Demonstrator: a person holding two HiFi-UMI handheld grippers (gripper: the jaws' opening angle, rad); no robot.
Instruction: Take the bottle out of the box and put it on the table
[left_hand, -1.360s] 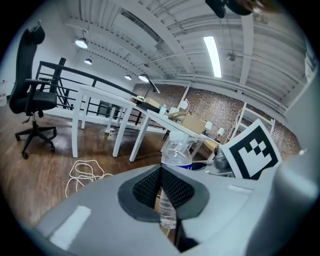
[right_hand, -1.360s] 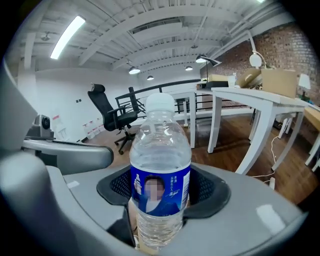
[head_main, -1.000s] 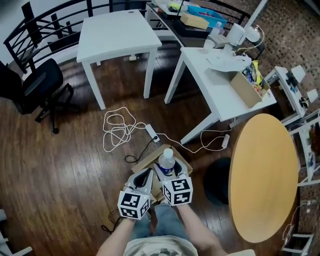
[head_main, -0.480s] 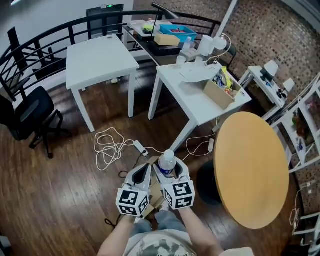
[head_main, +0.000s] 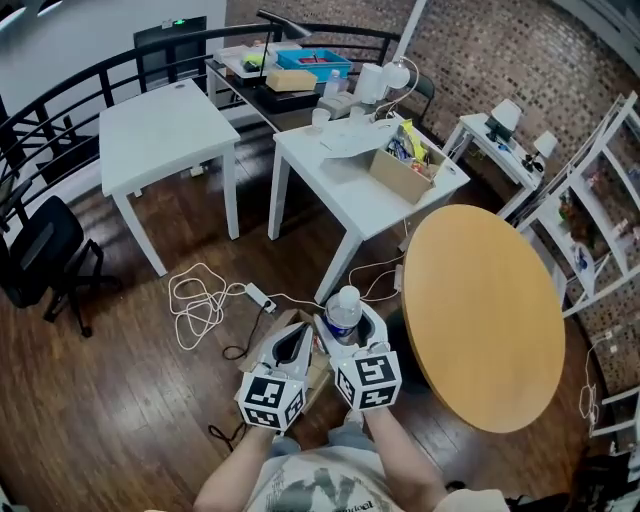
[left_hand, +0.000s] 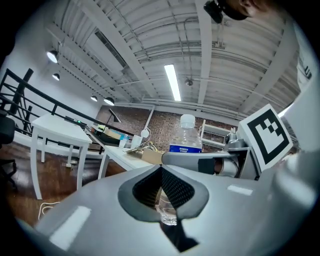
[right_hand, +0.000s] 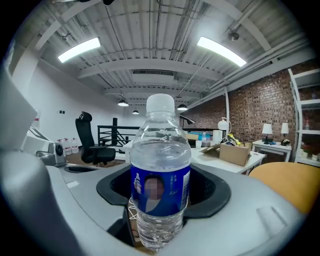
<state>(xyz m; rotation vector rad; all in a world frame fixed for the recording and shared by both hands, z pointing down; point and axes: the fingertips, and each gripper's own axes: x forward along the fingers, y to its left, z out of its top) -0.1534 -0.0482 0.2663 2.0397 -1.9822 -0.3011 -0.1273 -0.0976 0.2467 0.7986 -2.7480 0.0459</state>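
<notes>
Head view: right gripper (head_main: 346, 326) holds the bottle (head_main: 345, 308) upright in the air above the box (head_main: 268, 338) on the floor, just left of the round table (head_main: 485, 320)'s near edge. Left gripper (head_main: 292, 346) sits just beside it.

Left gripper view: I see the jaws pressed together, nothing pinched. The bottle's capped top and blue label show beyond them, side-on.

Right gripper view: only here I see the grip itself, both pads clamped on the bottle at label height, white cap on.
</notes>
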